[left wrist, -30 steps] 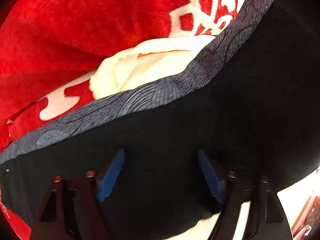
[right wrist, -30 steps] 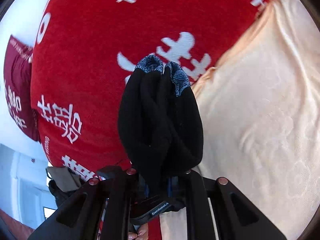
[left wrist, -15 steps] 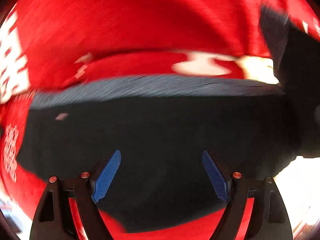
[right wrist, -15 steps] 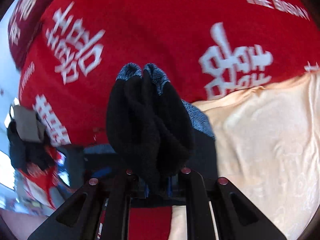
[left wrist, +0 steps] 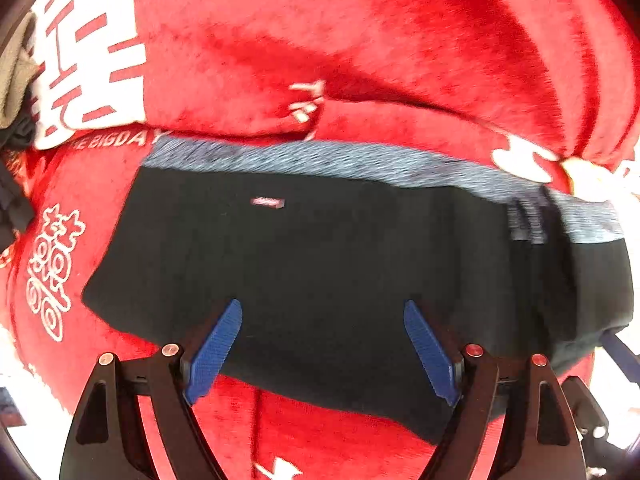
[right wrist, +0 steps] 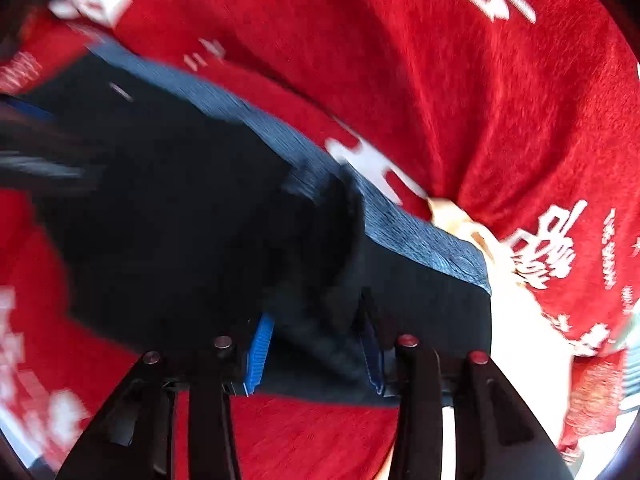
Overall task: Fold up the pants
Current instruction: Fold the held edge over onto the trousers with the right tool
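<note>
While one pair of black pants (left wrist: 320, 272) lies on red blanket (left wrist: 360, 40), left tongs (left wrist: 322, 344) gape empty; right tongs (right wrist: 316, 344), just opening, loosely straddle pants fold

Red blanket (left wrist: 360, 40), left of frame: "BIGDAY", first letters cut off
Blanket's large white characters: not legible
Small tag (left wrist: 267, 202) on black pants (left wrist: 320, 264): unreadable
</note>
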`<state>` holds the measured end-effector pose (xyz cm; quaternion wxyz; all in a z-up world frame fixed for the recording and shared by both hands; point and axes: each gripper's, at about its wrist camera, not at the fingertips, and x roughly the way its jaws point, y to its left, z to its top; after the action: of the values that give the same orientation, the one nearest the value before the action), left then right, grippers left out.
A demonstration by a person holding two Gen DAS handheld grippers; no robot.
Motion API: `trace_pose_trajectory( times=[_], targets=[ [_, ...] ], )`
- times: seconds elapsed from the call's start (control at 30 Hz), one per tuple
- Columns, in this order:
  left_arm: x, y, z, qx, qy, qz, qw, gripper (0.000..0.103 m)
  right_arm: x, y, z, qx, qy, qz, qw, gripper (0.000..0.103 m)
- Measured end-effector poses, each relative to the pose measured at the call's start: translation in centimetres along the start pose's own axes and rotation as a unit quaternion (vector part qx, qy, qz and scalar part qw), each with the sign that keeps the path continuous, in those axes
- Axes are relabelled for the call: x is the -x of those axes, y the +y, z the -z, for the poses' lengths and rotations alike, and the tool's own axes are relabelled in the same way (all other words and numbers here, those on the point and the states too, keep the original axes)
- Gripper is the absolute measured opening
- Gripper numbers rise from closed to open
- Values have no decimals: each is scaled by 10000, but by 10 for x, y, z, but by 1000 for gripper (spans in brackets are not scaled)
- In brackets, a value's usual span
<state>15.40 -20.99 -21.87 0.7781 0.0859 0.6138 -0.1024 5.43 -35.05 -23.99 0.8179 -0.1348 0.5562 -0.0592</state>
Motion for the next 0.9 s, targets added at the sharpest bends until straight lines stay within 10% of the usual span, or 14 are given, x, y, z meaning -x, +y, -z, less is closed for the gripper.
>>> trace_pose_trajectory(
  times=[0.13, 0.2, 0.33, 0.4, 0.6, 0.67, 0.73, 0.9],
  targets=[
    [6, -39, 1, -370, -41, 396, 9985, 85, 6, -74, 18, -1948, 90, -1981, 9606, 54],
    [0, -57, 5, -518, 79, 467, 9975, 85, -11, -110, 35, -3000, 338, -2612, 9169, 54],
    [-30, -78, 23, -589, 484, 282, 9967, 89, -54, -155, 83, -4967, 643, -3580, 7880, 53],
    [-32, -75, 25, -420, 356, 214, 9983, 100, -69, -163, 94, -5465, 620, -3729, 7472, 53],
    [-35, -71, 21, -414, 502, 249, 9976, 102, -101, -164, 111, -5954, 653, -4015, 6929, 51],
    [-26, -69, 19, -416, 443, 105, 9981, 102, -110, -165, 117, -6140, 808, -4009, 6751, 14],
    [-13, -65, 20, -343, 246, 102, 9991, 102, -107, -167, 114, -6191, 840, -4010, 6700, 5],
    [-11, -58, 23, -231, 322, -119, 9991, 102, -75, -155, 90, -5447, 630, -4158, 7256, 5]
  ],
)
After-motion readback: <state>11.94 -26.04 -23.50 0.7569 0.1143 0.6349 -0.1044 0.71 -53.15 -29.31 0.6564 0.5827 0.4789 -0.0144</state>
